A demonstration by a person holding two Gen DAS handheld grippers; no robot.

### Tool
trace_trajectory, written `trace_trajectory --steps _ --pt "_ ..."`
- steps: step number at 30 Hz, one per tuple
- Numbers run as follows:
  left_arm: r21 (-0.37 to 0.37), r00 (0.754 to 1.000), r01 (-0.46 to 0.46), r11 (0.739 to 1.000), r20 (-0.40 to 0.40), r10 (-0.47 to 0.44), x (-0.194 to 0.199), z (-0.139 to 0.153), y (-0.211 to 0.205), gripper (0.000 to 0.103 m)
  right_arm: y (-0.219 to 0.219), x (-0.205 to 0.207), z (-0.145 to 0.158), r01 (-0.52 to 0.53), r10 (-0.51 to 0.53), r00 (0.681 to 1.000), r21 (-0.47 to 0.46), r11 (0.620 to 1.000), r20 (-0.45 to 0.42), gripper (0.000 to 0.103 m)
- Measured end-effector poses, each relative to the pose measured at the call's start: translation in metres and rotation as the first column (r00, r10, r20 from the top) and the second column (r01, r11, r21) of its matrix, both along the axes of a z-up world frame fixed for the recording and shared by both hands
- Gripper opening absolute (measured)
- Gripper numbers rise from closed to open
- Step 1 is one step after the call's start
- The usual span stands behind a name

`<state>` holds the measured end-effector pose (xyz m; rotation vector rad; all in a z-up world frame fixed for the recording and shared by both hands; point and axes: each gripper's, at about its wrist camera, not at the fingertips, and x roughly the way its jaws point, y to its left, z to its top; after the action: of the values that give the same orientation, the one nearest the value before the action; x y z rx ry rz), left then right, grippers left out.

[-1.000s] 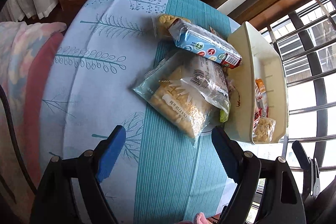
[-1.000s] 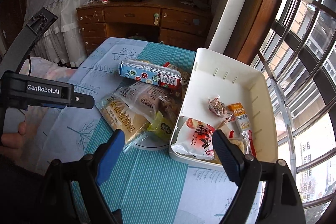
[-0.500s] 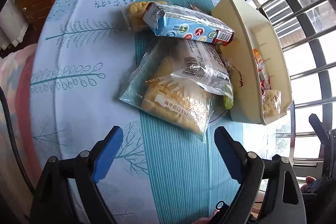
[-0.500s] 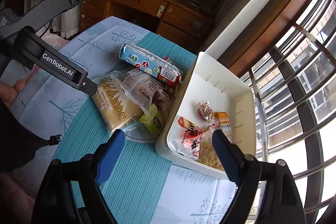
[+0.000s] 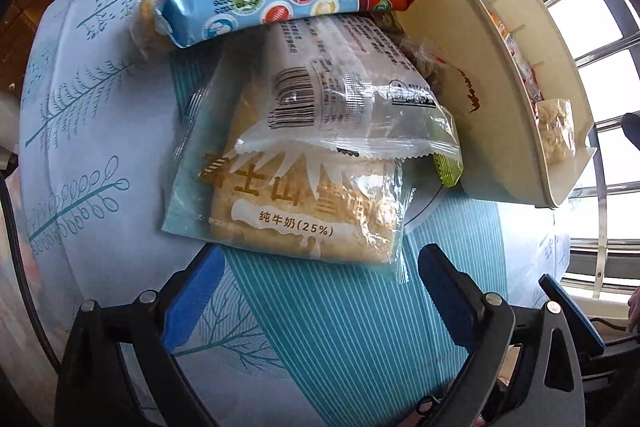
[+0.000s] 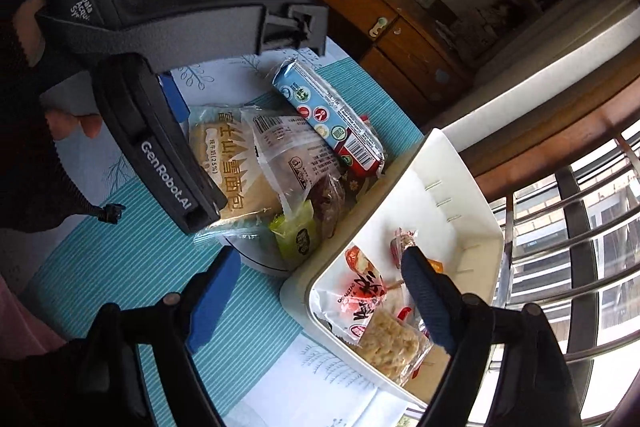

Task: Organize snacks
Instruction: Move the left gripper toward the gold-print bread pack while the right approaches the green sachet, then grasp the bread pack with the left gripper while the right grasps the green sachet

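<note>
A pile of snacks lies on the blue-patterned tablecloth [image 5: 320, 327]. A bread bag [image 5: 288, 215] with gold lettering is nearest, with a clear pastry bag [image 5: 344, 95] lying over it. Behind them is a blue biscuit pack [image 5: 280, 3]. My left gripper [image 5: 322, 259] points steeply down just short of the bread bag's near edge. Its jaws are opening, with nothing between the pads. In the right wrist view one left finger [image 6: 168, 163] stands over the bread bag [image 6: 236, 179]. My right gripper [image 6: 320, 259] hangs open and empty above the near corner of the white bin [image 6: 452, 195].
The bin holds a red-and-white pack [image 6: 364, 295], a rice cracker pack [image 6: 392, 343] and small sweets. A green packet [image 6: 298, 239] and a grey plate [image 6: 260, 259] sit beside the bin. A wooden desk [image 6: 360, 7] stands behind, and window bars [image 6: 580, 247] run along the right.
My left gripper has come down close over the bread bag, rolled, and its jaws have widened. My right gripper has rolled and sunk a little towards the bin's corner.
</note>
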<state>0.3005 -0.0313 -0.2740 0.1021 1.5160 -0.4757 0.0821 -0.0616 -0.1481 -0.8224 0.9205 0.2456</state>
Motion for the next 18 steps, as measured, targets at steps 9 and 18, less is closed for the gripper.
trace_trajectory --steps 9,18 --pt "0.080 0.999 0.010 0.997 -0.032 -0.007 0.010 -0.022 -0.030 0.102 -0.002 0.010 -0.022 -0.141 0.137 0.989 -0.073 0.987 -0.064 0.073" --pt "0.123 0.997 -0.051 0.991 -0.049 0.057 0.018 -0.041 -0.044 0.103 -0.004 0.020 -0.030 -0.230 0.222 0.971 -0.084 0.970 -0.094 0.069"
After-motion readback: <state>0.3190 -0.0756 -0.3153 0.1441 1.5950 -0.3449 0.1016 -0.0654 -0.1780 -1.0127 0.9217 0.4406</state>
